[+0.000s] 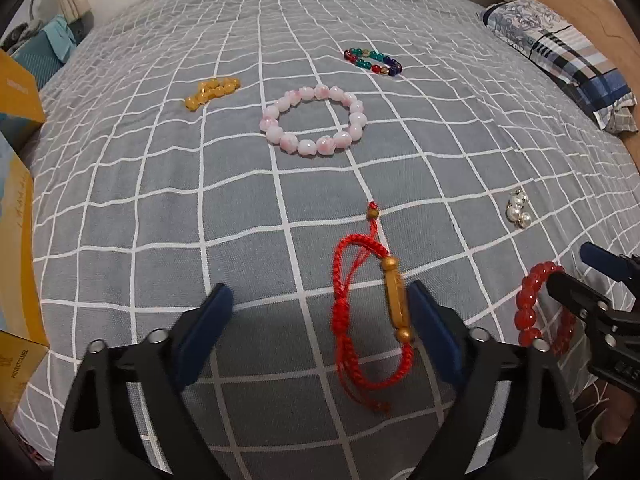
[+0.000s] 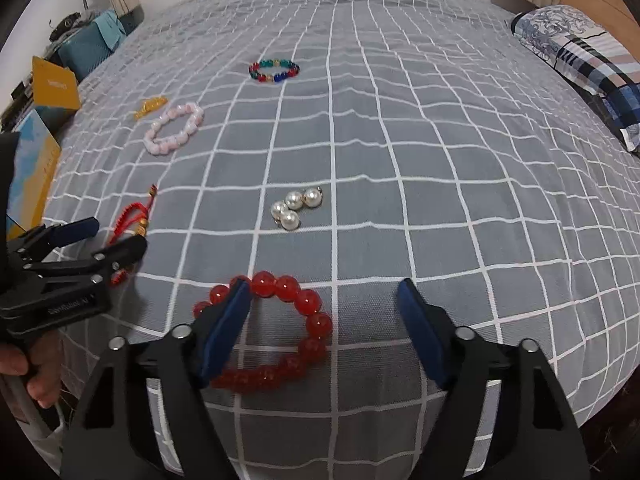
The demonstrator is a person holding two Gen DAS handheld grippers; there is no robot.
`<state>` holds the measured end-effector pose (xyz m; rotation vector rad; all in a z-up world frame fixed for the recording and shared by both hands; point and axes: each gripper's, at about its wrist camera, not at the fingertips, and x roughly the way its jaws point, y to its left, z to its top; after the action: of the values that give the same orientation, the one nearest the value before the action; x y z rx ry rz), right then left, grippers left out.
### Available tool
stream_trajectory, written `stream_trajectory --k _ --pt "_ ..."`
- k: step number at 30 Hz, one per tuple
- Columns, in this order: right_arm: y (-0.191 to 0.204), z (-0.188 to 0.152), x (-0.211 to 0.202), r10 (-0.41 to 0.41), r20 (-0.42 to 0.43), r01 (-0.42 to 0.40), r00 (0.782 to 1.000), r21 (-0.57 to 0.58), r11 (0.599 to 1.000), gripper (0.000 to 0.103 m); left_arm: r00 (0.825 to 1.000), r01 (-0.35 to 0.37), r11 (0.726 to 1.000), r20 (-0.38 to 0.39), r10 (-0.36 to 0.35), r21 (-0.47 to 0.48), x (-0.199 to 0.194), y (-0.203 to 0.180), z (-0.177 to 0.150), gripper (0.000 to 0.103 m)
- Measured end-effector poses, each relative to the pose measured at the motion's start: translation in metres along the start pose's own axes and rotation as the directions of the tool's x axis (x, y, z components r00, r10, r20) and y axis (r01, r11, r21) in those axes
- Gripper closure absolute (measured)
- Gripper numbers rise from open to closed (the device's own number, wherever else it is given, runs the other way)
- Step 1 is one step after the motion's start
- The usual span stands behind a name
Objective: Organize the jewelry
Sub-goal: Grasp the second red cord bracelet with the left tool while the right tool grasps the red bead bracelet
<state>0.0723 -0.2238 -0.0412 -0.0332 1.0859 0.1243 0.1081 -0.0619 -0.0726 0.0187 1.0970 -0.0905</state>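
On the grey checked bed, my left gripper [image 1: 320, 304] is open, with a red braided cord bracelet [image 1: 352, 320] carrying a gold bead lying between its fingers against the right pad. My right gripper [image 2: 324, 300] is open over a red bead bracelet [image 2: 280, 328]; its left finger lies across the ring. A pink bead bracelet [image 1: 314, 120], an amber bracelet [image 1: 212, 92], a multicoloured bracelet [image 1: 372, 60] and pearl earrings [image 1: 518, 210] lie farther out. The earrings [image 2: 296, 206] sit ahead of the right gripper.
Yellow and blue boxes [image 1: 16, 216] stand along the bed's left edge. A patterned pillow [image 1: 560, 52] lies at the far right by a wooden headboard. The bed's near edge is just below the grippers.
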Motion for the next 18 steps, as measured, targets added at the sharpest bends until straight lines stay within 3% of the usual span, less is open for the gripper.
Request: stream_trajectory --k 4,12,15,18 --pt "0.001 -0.001 0.007 0.015 -0.026 -0.015 1.000 -0.008 1.000 0.048 1.000 0.001 1.000 0.005 -0.001 0.001 -0.002 0.002 -0.001 0.043" --pt "0.004 -0.002 0.008 -0.020 -0.027 0.019 0.999 -0.031 0.999 0.084 1.000 -0.011 1.000 0.010 0.011 0.008 -0.008 0.004 -0.002 0.077" --pt "0.002 -0.001 0.004 -0.020 -0.018 0.019 1.000 -0.029 0.999 0.089 1.000 -0.003 1.000 0.025 0.003 0.002 -0.014 0.007 -0.002 0.092" --pt "-0.001 0.000 -0.009 0.003 0.020 -0.002 1.000 -0.015 1.000 0.090 0.999 0.012 1.000 0.046 -0.012 0.004 -0.023 0.008 -0.002 0.093"
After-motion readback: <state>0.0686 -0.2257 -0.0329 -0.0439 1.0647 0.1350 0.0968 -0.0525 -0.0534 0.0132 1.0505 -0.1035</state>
